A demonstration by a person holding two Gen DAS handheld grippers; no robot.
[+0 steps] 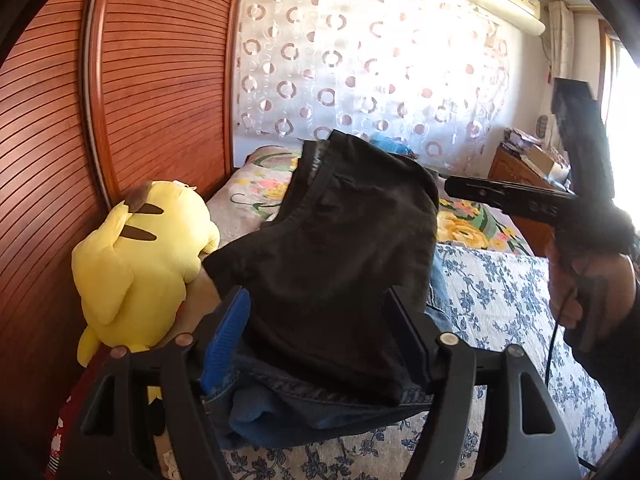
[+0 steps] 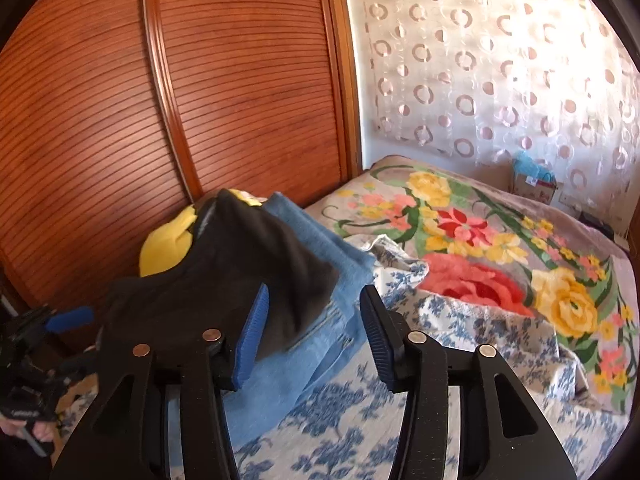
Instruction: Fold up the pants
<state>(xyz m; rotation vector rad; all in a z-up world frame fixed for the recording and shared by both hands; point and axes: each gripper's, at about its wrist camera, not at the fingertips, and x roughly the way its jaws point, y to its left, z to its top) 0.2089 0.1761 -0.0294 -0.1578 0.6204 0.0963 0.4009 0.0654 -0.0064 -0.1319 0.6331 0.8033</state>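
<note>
Folded black pants (image 1: 336,248) lie on top of folded blue jeans (image 1: 280,412) on the bed. My left gripper (image 1: 320,304) stands open with its jaws on either side of the black pants, not pinching them. In the right wrist view the black pants (image 2: 248,264) sit on the blue jeans (image 2: 304,344) at the left. My right gripper (image 2: 314,304) is open and empty just above the pile's right edge. The right gripper also shows in the left wrist view (image 1: 520,196), held by a hand, off to the right.
A yellow plush toy (image 1: 140,256) leans against the wooden slatted wardrobe (image 1: 120,100) left of the pile. The bed has a blue floral sheet (image 2: 360,420) and a flowered blanket (image 2: 500,248). A patterned curtain (image 1: 360,60) hangs behind; a wooden cabinet (image 1: 520,168) stands far right.
</note>
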